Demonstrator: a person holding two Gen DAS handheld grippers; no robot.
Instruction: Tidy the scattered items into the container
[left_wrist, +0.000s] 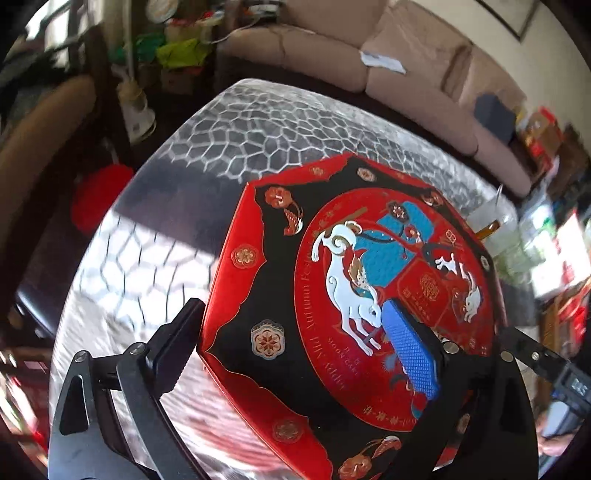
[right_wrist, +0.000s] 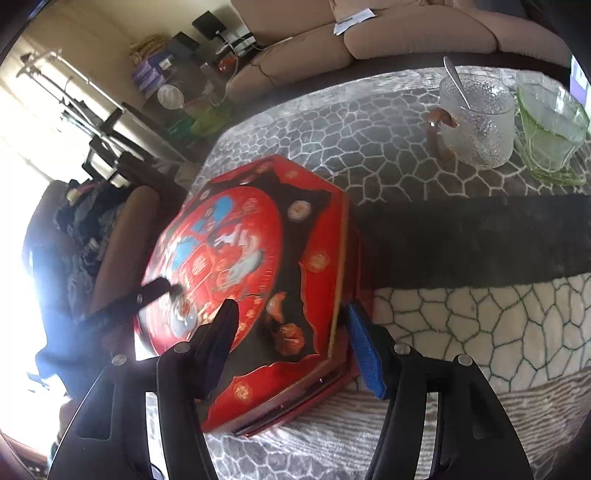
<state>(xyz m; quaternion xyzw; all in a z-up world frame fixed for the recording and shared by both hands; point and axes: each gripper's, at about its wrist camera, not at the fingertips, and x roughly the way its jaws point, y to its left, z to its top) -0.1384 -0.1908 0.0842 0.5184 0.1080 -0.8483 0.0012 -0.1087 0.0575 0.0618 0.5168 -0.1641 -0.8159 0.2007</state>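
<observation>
An octagonal red-and-black gift box (left_wrist: 351, 306) fills the centre and lower right of the left wrist view, its lid printed with white rabbits, blue panels and gold lettering. It sits on a table (left_wrist: 236, 129) covered in a grey-and-white cracked-stone pattern. The left gripper (left_wrist: 299, 345) stands wide apart around the box's near-left portion — its black left finger lies beside the lid's edge at lower left, while the blue-padded right finger (left_wrist: 410, 354) lies over the printed top near the rabbit. Whether the pads actually press on the box cannot be told from this view.

In the right wrist view the same box (right_wrist: 258, 266) lies left of centre, tilted in the frame, with the lid seated over a darker red base whose seam shows along the lower edge. The right gripper (right_wrist: 291, 349) is also spread — its black finger rests over the lid's lower part, and the blue pad (right_wrist: 365, 350) sits just beside the box's right side wall. Contact there is unclear. A dark finger of the other tool reaches across the lid from the left of the frame.

In the upper right of that view stand a clear textured glass bowl (right_wrist: 480, 118) holding a metal spoon (right_wrist: 456, 79), and beside it a green glass dish (right_wrist: 550, 129). A beige sofa (left_wrist: 332, 48) runs along the top of both frames.
</observation>
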